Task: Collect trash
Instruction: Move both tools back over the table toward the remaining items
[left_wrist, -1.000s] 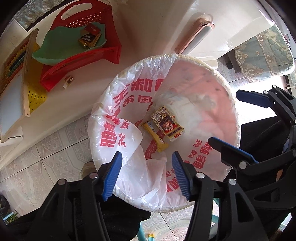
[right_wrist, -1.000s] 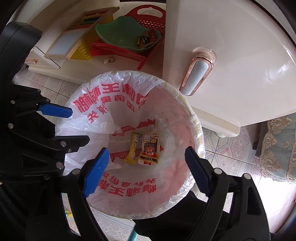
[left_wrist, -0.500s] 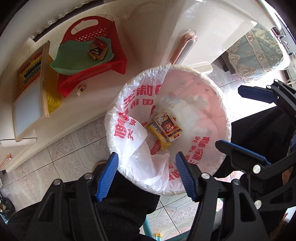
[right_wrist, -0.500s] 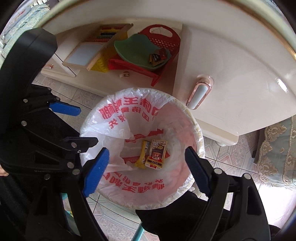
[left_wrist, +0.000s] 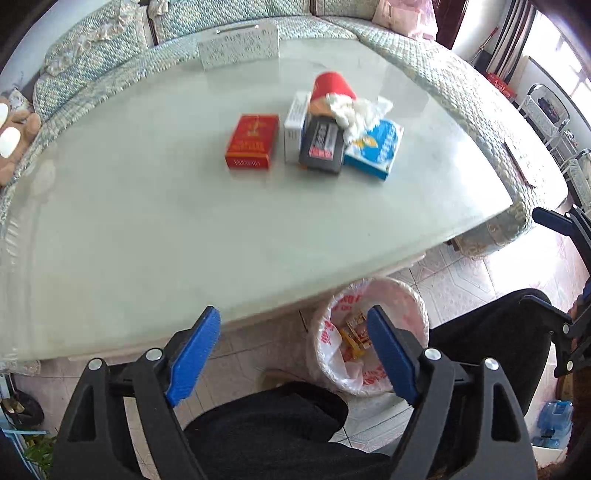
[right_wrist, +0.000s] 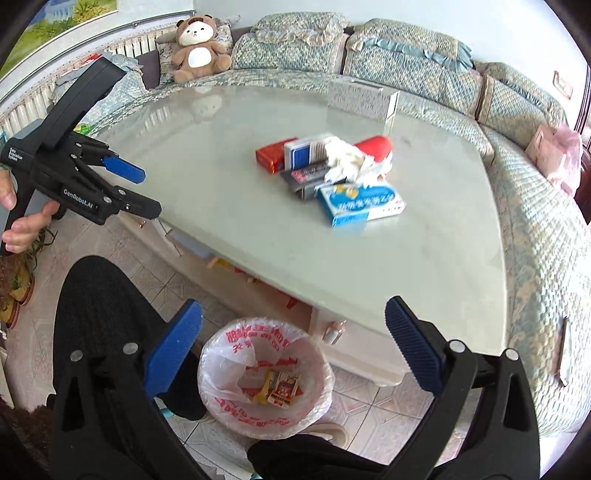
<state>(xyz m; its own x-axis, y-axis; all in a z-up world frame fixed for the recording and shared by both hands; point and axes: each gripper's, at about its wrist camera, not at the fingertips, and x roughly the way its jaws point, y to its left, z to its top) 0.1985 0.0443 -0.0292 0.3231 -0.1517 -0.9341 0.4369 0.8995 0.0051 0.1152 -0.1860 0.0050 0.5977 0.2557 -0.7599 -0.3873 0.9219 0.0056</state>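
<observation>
On the pale glass table (left_wrist: 147, 229) lies a heap of trash: a red box (left_wrist: 252, 142), a white box (left_wrist: 295, 125), a black box (left_wrist: 320, 146), a blue box (left_wrist: 375, 147), a red cup (left_wrist: 332, 86) and crumpled tissue (left_wrist: 360, 110). The bag-lined bin (left_wrist: 328, 332) stands on the floor under the table's near edge, with two packets (left_wrist: 356, 334) in it. High above it, my left gripper (left_wrist: 291, 314) has its jaws opening, nothing between them. My right gripper (right_wrist: 293, 304) is also opening and empty, above the bin (right_wrist: 221, 347) and short of the blue box (right_wrist: 364, 203).
A patterned sofa (right_wrist: 406, 62) wraps around the table's far side, with a teddy bear (right_wrist: 197, 48) on it. A clear stand (right_wrist: 369, 103) sits at the table's far edge. The person's black-trousered legs (left_wrist: 277, 424) are beside the bin on the tiled floor.
Both grippers have risen from just over the bin to above table height and tilted up, so the table top and trash heap are now in view. Both pairs of jaws stand wider.
</observation>
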